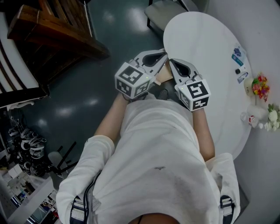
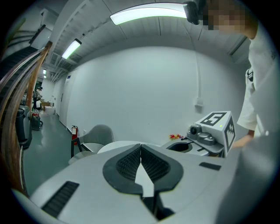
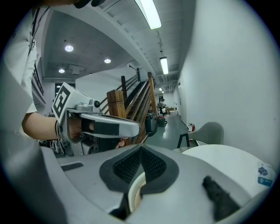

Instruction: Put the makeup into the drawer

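I hold both grippers side by side close to my chest, at the near end of a white oval table (image 1: 205,48). My left gripper (image 1: 163,55) is shut, its dark ribbed pads meeting with nothing between them (image 2: 141,148). My right gripper (image 1: 171,61) is also shut and empty (image 3: 141,148). Their tips nearly meet over the table's near edge. A few small items (image 1: 239,65), including blue-printed packets, lie along the table's far right edge; I cannot tell which are makeup. No drawer is in view.
Small flowers (image 1: 260,85) and white figurines (image 1: 253,116) stand by the wall at the right. A grey chair (image 1: 162,13) sits beyond the table. A wooden staircase (image 1: 52,30) rises at the left over dark floor. Cluttered gear (image 1: 26,148) lies at the lower left.
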A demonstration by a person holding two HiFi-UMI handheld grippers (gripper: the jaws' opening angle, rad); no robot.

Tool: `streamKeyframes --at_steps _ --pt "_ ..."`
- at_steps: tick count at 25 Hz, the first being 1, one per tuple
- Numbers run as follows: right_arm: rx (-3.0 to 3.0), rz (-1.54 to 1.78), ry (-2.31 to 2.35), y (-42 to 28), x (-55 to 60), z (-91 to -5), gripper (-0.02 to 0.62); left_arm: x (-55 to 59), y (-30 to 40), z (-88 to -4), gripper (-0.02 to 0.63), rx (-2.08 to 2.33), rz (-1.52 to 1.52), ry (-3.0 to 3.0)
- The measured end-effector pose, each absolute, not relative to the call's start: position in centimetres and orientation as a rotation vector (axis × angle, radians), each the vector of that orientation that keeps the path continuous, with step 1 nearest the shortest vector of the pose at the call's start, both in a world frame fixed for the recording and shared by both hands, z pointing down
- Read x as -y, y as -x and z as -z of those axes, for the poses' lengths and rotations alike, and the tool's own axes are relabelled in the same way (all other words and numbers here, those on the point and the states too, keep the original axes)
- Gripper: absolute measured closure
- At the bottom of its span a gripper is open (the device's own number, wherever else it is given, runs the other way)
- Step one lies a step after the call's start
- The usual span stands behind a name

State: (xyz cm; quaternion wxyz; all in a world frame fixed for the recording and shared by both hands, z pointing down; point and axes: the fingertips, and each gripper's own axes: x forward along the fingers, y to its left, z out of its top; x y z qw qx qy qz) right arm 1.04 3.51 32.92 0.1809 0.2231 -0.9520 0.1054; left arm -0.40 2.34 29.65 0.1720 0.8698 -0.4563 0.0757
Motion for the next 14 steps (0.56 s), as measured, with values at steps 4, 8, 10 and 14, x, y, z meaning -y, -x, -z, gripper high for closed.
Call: streamKeyframes --at_steps 4,8,10,14 --pt "2.685 -0.297 -0.631 -1.33 -3.70 -33.13 0.583 -2.50 0.20 -29.76 0.595 1.294 -0.214 -2.468" --pt "2.684 -0.302 -0.618 -1.28 -3.97 -33.03 0.583 -2.57 0.11 -29.97 0.595 1.293 -0.220 -2.468" --pt "2.685 -0.301 -0.615 -1.22 -4.08 -33.02 0.583 -2.62 0.15 -30.04 0.595 1.295 -0.220 -2.466" --pt "2.686 -0.291 -0.634 -1.46 -3.95 -33.24 0.584 -2.74 0.14 -29.98 0.595 1.298 -0.216 -2.461"
